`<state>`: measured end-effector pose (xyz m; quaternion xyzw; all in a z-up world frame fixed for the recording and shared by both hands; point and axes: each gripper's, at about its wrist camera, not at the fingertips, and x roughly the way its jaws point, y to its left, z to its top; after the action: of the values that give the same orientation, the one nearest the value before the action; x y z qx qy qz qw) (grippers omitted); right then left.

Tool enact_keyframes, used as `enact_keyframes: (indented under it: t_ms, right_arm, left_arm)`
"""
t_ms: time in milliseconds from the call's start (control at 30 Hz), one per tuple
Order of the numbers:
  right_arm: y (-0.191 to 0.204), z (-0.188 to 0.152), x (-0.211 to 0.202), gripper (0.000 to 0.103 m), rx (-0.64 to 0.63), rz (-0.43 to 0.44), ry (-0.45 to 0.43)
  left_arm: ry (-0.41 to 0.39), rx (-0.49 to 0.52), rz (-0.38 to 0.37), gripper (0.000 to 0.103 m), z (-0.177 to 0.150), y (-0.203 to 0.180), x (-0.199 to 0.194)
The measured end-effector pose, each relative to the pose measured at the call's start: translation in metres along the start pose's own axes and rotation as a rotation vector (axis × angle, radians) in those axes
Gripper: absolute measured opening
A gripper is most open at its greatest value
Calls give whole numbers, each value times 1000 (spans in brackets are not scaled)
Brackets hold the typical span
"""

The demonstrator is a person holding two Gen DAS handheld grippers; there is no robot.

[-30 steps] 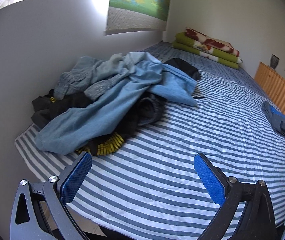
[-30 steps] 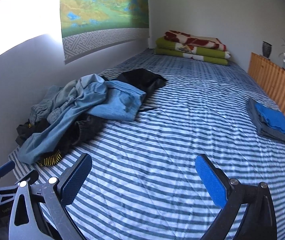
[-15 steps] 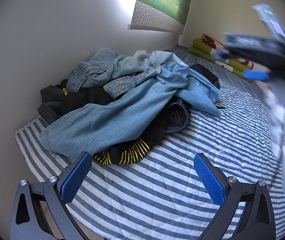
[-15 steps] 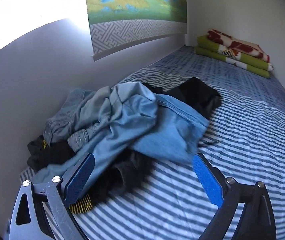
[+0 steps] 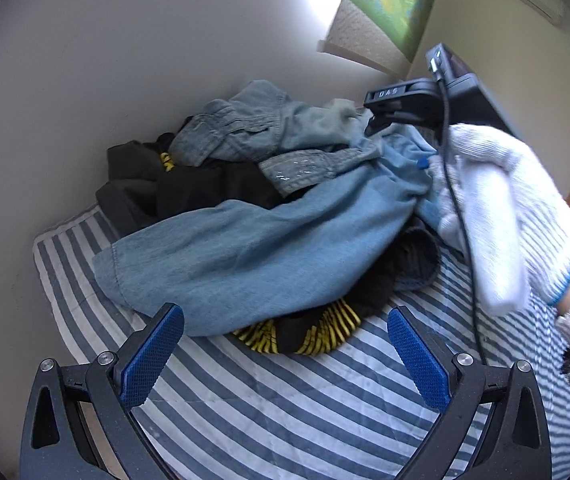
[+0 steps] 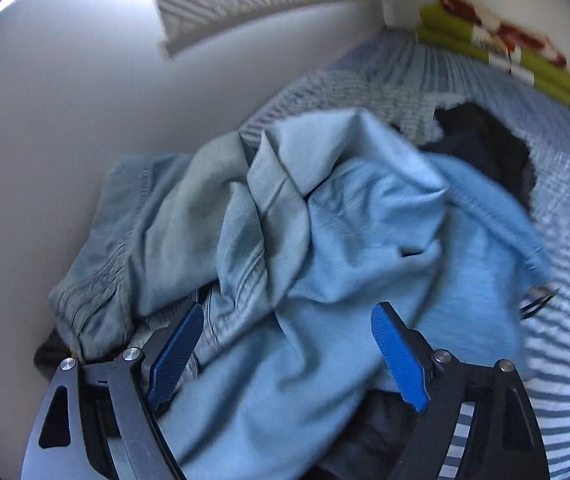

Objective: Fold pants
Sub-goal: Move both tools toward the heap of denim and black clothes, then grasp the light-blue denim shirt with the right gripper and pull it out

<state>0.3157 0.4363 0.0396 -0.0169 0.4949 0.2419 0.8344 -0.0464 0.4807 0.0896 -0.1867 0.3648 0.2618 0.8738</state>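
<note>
A heap of clothes lies against the wall on the striped bed. On top are light blue denim pants (image 5: 265,256) (image 6: 345,248), with paler grey-blue jeans (image 5: 253,128) (image 6: 173,216) behind them and a black garment with yellow stripes (image 5: 313,336) underneath. My right gripper (image 6: 287,320) hangs low over the light blue pants. Its jaws are closing with that cloth between them, and the pads do not press on it. A white-gloved hand (image 5: 505,208) holds it. My left gripper (image 5: 285,344) is open over bare sheet, just short of the heap's near edge.
A grey wall (image 5: 125,60) runs close along the left of the heap. The striped sheet (image 5: 305,420) reaches the bed's corner at the lower left. Another black garment (image 6: 481,148) lies behind the heap. Folded green and red blankets (image 6: 525,56) sit at the far end.
My right gripper has swung left from over the bare sheet and down onto the heap, its jaws narrowing. My left gripper has come closer to the heap, and the gloved hand has entered its view.
</note>
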Motion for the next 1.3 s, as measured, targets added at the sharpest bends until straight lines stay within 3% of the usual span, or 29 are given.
enact_keyframes:
  t_ms: [133, 233, 300, 400, 500, 667, 733, 767, 800, 833, 867, 900, 1100, 1233, 1267, 1300]
  right_arm:
    - [0, 10, 28, 78, 64, 10, 46]
    - [4, 11, 41, 59, 45, -24, 69]
    - [6, 10, 42, 32, 25, -35, 77]
    - [1, 10, 32, 14, 36, 10, 61]
    - [2, 15, 8, 2, -8, -2, -1]
    - [18, 15, -53, 0, -170, -127, -182]
    - [6, 23, -55, 1, -120, -80, -111]
    - [-3, 27, -49, 6, -66, -37, -46]
    - [-11, 28, -44, 22, -20, -2, 1]
    - [-16, 27, -38, 33, 16, 6, 23]
    - [-20, 25, -36, 53, 31, 3, 21]
    - [-21, 23, -33, 59, 38, 0, 12]
    - [-17, 20, 5, 59, 62, 18, 34]
    - [10, 23, 32, 58, -18, 6, 35]
    - [15, 22, 39, 49, -44, -22, 43]
    - [21, 20, 45, 30, -70, -64, 53]
  left_arm:
    - [6, -21, 10, 103, -3, 10, 2]
    - [19, -37, 18, 103, -4, 18, 6]
    - [25, -49, 20, 103, -5, 21, 7]
    - [13, -56, 22, 103, -4, 22, 3]
    - [11, -47, 23, 103, -3, 20, 3]
    - [4, -41, 23, 103, -2, 15, -6]
    - [-2, -35, 30, 103, -3, 13, -10]
    - [-4, -33, 32, 103, -3, 13, -12]
    - [-6, -29, 36, 103, -4, 12, -14]
    - [-7, -25, 38, 103, -5, 12, -14]
    - [-6, -22, 41, 103, -6, 12, -15]
    - [-2, -20, 42, 103, -7, 13, -14]
    - [20, -39, 37, 103, -5, 21, -3]
    - [24, -33, 37, 103, -2, 24, 4]
    - [26, -32, 37, 103, -2, 24, 5]
    - [30, -33, 37, 103, -2, 25, 8]
